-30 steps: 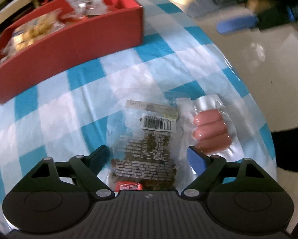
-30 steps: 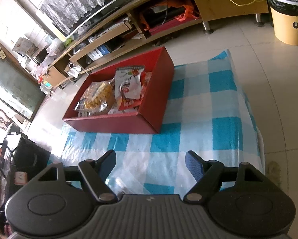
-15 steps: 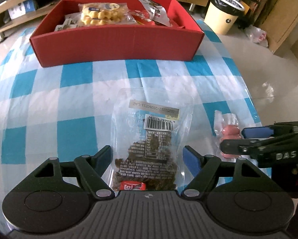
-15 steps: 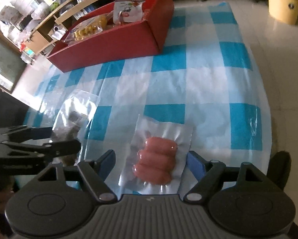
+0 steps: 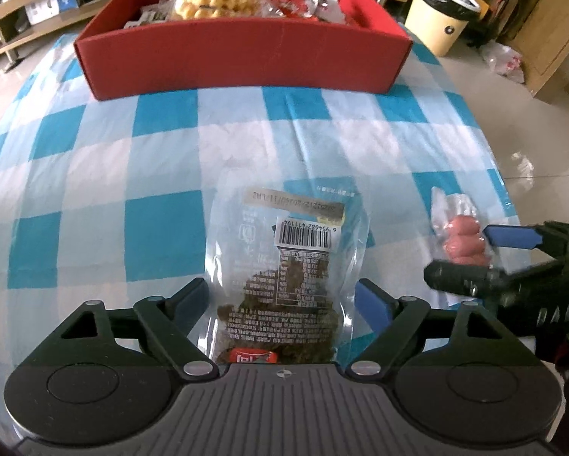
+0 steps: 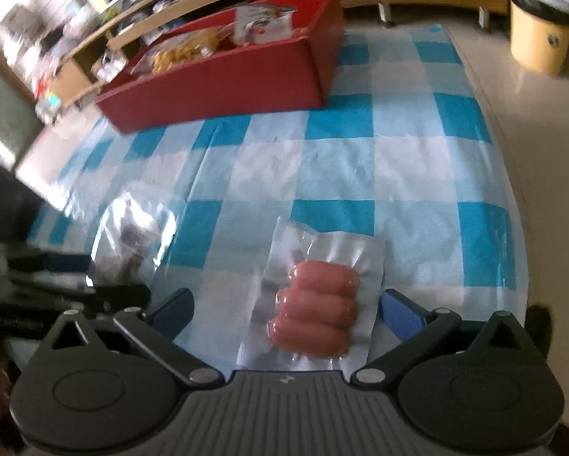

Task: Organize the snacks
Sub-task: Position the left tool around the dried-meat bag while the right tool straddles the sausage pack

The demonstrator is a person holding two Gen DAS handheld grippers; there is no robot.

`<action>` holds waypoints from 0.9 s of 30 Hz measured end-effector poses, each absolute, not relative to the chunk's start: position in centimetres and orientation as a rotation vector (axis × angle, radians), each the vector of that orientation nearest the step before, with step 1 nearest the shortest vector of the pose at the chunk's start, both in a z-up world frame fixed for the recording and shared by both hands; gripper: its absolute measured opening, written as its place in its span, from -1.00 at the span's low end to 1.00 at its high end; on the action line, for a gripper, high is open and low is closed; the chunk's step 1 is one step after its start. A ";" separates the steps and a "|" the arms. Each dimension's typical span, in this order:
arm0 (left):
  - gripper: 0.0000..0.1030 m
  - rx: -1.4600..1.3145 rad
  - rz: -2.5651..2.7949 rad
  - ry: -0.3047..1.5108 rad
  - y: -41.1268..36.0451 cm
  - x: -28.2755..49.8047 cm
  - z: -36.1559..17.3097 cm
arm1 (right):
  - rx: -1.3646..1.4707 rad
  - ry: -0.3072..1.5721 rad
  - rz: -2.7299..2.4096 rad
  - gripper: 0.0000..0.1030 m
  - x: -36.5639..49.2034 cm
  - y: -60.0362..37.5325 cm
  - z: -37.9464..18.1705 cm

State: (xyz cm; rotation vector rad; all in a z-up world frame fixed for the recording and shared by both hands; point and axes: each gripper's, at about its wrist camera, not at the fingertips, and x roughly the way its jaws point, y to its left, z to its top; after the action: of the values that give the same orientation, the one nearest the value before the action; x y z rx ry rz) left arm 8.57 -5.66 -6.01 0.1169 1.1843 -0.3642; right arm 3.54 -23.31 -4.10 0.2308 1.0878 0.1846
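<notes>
A clear bag of dark dried snack [image 5: 284,285] with a barcode label lies on the blue checked tablecloth. My left gripper [image 5: 284,300] is open with its fingers on either side of the bag's near half. A vacuum pack of three pink sausages [image 6: 314,315] lies to the right of it; it also shows in the left wrist view [image 5: 463,243]. My right gripper [image 6: 284,309] is open around the sausage pack, also seen from the side in the left wrist view [image 5: 470,254]. The dark snack bag shows blurred in the right wrist view [image 6: 132,235].
A red box [image 5: 242,53] holding several snack packs stands at the far side of the table; it also shows in the right wrist view [image 6: 223,76]. A cream waste bin [image 5: 444,19] stands on the floor beyond the table's right edge [image 6: 512,190].
Both grippers have come down closer to the table and their packs. The right gripper went from high above the table to straddling the sausage pack. The left stayed around the snack bag.
</notes>
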 end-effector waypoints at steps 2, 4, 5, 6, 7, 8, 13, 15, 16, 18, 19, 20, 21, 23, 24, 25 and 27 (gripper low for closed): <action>0.73 0.117 -0.362 1.181 -5.6 8.5 -6.0 | 0.116 1.086 0.193 1.00 3.2 -21.9 -4.3; 0.75 0.121 -0.357 1.180 -5.6 8.5 -6.1 | 0.026 1.093 0.206 1.00 2.9 -21.0 -4.3; 0.76 0.123 -0.355 1.180 -5.5 8.5 -6.1 | 0.006 1.095 0.214 1.00 2.8 -20.9 -4.4; 0.76 0.124 -0.356 1.180 -5.5 8.5 -6.1 | 0.002 1.093 0.217 0.94 2.7 -21.0 -4.4; 0.77 0.128 -0.357 1.179 -5.6 8.5 -6.1 | -0.001 1.091 0.213 0.88 2.6 -21.2 -4.3; 0.77 0.131 -0.357 1.180 -5.6 8.5 -6.1 | -0.011 1.085 0.201 0.74 2.5 -21.3 -4.1; 0.77 0.117 -0.358 1.189 -5.5 8.5 -6.0 | -0.005 1.077 0.189 0.50 2.0 -21.9 -3.6; 0.77 0.115 -0.359 1.188 -5.4 8.5 -6.0 | 0.012 1.075 0.193 0.46 2.0 -22.0 -3.5; 0.77 0.114 -0.359 1.186 -5.4 8.5 -5.9 | 0.024 1.069 0.198 0.44 2.0 -22.0 -3.4; 0.77 0.112 -0.361 1.179 -5.4 8.4 -5.7 | 0.051 1.053 0.211 -0.06 1.9 -22.1 -3.0; 0.77 0.109 -0.362 1.177 -5.4 8.4 -5.6 | 0.074 1.052 0.218 -0.03 1.9 -22.3 -2.8; 0.77 0.107 -0.363 1.175 -5.4 8.4 -5.6 | 0.112 1.062 0.232 -0.04 2.0 -22.6 -2.9; 0.77 0.106 -0.363 1.175 -5.4 8.4 -5.6 | 0.121 1.068 0.234 -0.04 2.1 -22.6 -3.0; 0.77 0.104 -0.362 1.177 -5.3 8.4 -5.6 | 0.137 1.074 0.232 -0.03 2.2 -22.7 -2.9; 0.77 0.103 -0.362 1.179 -5.3 8.4 -5.6 | 0.154 1.082 0.225 0.03 2.3 -22.9 -2.9; 0.77 0.101 -0.362 1.182 -5.3 8.5 -5.6 | 0.173 1.102 0.219 0.06 2.4 -23.0 -3.1; 0.77 0.097 -0.364 1.186 -5.3 8.5 -5.6 | 0.197 1.110 0.213 0.26 2.4 -23.0 -3.1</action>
State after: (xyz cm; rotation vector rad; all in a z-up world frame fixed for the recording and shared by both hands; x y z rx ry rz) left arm 8.50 -5.30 -5.61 0.0970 1.1860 -0.3638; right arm 2.40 -23.02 -3.08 0.1968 1.1104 0.2129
